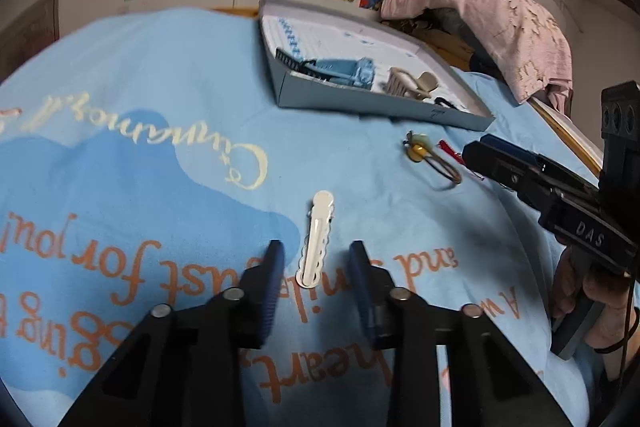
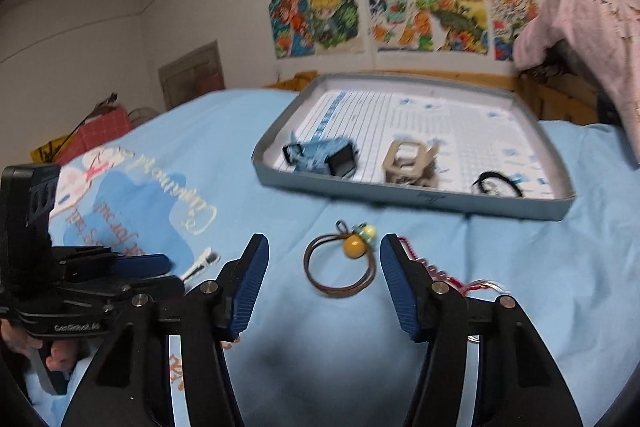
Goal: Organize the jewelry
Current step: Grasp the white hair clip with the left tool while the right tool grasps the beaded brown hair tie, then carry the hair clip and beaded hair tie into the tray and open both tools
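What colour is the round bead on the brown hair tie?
Yellow-orange bead; clearest in the right wrist view.

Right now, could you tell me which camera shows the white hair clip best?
The left wrist view: the white hair clip lies whole between the open left gripper fingers on the blue blanket. The right wrist view shows only its blurred tip, partly behind the left gripper.

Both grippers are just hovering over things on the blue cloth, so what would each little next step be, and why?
Probably lower the left gripper and close it on the white hair clip: its fingers are open with the clip's near end between them, and the tray already holds other pieces. The right gripper, also open, frames the brown hair tie.
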`<state>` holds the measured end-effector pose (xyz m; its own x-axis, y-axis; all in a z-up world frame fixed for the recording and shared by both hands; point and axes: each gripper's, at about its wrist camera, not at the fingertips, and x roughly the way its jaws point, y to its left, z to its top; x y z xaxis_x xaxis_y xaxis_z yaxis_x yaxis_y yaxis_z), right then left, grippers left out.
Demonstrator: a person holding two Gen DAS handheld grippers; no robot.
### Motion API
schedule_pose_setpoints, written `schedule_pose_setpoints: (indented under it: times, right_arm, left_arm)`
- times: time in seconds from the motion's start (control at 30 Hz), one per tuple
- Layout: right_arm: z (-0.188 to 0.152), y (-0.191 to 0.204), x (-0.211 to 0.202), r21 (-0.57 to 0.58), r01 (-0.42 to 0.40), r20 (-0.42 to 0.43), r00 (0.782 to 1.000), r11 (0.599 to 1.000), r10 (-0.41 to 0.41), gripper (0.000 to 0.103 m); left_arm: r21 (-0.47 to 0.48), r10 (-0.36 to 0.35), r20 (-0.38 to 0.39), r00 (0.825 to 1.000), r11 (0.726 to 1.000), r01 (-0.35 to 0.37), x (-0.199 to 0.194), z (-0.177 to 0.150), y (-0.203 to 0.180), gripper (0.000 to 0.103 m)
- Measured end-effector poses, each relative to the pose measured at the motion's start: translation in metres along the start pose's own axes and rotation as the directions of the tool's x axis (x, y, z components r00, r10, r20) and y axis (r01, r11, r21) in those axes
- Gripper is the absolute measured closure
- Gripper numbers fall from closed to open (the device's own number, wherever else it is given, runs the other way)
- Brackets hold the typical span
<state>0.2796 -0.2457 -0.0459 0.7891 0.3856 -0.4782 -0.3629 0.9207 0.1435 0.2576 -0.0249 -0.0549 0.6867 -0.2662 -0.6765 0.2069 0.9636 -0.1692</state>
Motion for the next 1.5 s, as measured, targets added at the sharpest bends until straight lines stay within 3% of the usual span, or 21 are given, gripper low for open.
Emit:
schedule_pose_setpoints:
  times: [0.2, 0.37, 0.43, 0.57, 0.9, 1.23, 1.5]
  right_arm:
    - [-0.004, 0.012, 0.018, -0.05, 0.01, -0.071, 0.997, 0.999, -0.014, 0.061]
    - [-0.005, 0.027, 0.029, -0.119, 0.037, -0.119, 0.992, 0.992, -0.051, 0.074]
    - [-0.005, 0.032, 0.029, -0.142, 0.046, -0.129, 0.99, 0.989, -0.064, 0.086]
    - [-0.006, 0.037, 0.028, -0.166, 0.055, -0.14, 0.987, 0.985, -0.079, 0.099]
    - [0.005, 0.033, -0.002, -0.14, 0.084, -0.038, 0.995, 0.987, -0.09, 0.101]
    - [0.008, 0.03, -0.006, -0.136, 0.079, -0.014, 0.997, 0.987, -0.082, 0.101]
    - [0.025, 0.017, -0.022, -0.116, 0.1, 0.08, 0.993, 0.988, -0.091, 0.101]
  left_arm:
    - [-0.014, 0.005, -0.032, 0.999, 1.0, -0.005, 0.013, 0.0, -0.001, 0.089]
    - [0.001, 0.008, -0.042, 0.999, 1.0, -0.008, 0.015, 0.002, -0.004, 0.09]
    - [0.008, -0.006, -0.04, 0.999, 1.0, 0.006, 0.015, 0.002, -0.005, 0.09]
    - [0.015, -0.021, -0.033, 0.999, 1.0, 0.021, 0.012, 0.001, -0.005, 0.091]
    - [0.025, -0.039, -0.006, 0.999, 0.999, 0.039, 0.002, 0.004, -0.007, 0.094]
    - [0.039, -0.041, 0.04, 0.998, 0.998, 0.04, -0.008, 0.005, -0.01, 0.094]
    - [0.04, -0.068, 0.042, 0.997, 0.997, 0.067, -0.003, 0.017, -0.019, 0.094]
